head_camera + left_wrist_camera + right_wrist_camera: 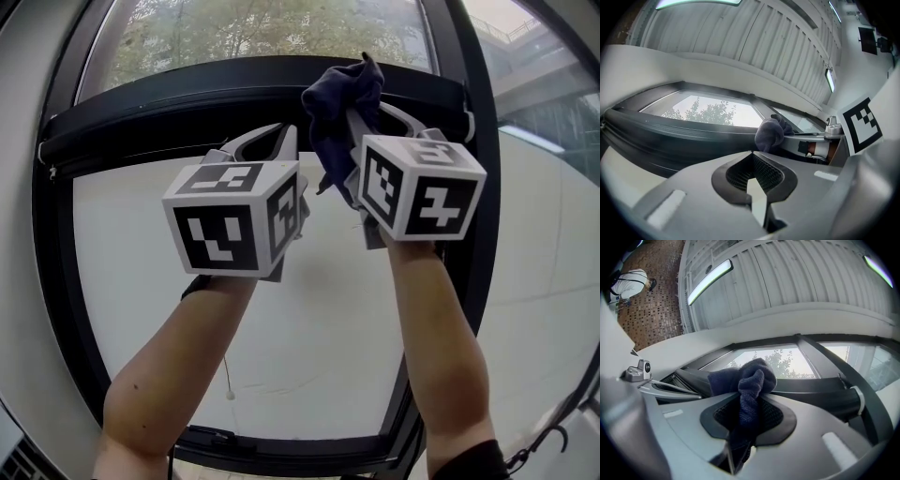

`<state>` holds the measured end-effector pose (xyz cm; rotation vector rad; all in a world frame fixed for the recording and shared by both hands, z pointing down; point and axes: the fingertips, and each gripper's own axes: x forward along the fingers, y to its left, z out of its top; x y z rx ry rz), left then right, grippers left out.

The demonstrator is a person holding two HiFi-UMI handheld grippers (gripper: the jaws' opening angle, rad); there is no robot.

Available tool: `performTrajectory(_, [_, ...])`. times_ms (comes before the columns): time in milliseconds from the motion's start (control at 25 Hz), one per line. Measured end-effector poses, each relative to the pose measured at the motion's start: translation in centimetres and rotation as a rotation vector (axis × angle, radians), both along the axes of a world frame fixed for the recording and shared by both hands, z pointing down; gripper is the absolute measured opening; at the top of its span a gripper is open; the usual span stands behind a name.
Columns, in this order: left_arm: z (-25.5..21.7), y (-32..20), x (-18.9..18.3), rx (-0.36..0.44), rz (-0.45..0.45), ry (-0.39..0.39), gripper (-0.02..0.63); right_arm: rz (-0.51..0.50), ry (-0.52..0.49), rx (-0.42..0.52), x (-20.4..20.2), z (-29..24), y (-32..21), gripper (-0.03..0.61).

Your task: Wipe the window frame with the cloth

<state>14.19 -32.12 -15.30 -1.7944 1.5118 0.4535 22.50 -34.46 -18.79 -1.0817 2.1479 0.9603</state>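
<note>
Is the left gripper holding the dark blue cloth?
No: the left gripper has its jaws together on nothing, while the dark blue cloth is clamped in the right gripper.

I count two grippers: the left gripper (754, 180), its jaws pressed together, and the right gripper (740, 427). Behind the jaws are two cubes, the left marker cube (234, 220) and the right marker cube (422, 192). One dark blue cloth (750, 380) is pinched between the right jaws. One black window frame (187, 103) lies just ahead of both pairs.
</note>
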Motion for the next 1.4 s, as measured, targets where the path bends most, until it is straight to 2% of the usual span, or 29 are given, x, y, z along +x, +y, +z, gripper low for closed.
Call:
performTrajectory(440, [-0.1, -2.4, 3.2, -0.035, 0.019, 0.026, 0.0, 0.046, -0.005, -0.02, 4.6, -0.2, -1.8, 0.089])
performTrajectory(1040, [1.2, -4.8, 10.4, -0.088, 0.08, -0.011, 0.0, 0.117, -0.098, -0.073, 14.5, 0.3, -4.9, 0.089])
performTrajectory(1400, [1.3, -6.0, 12.1, -0.105, 0.088, -0.023, 0.0, 0.13, -0.09, -0.092, 15.4, 0.4, -5.8, 0.089])
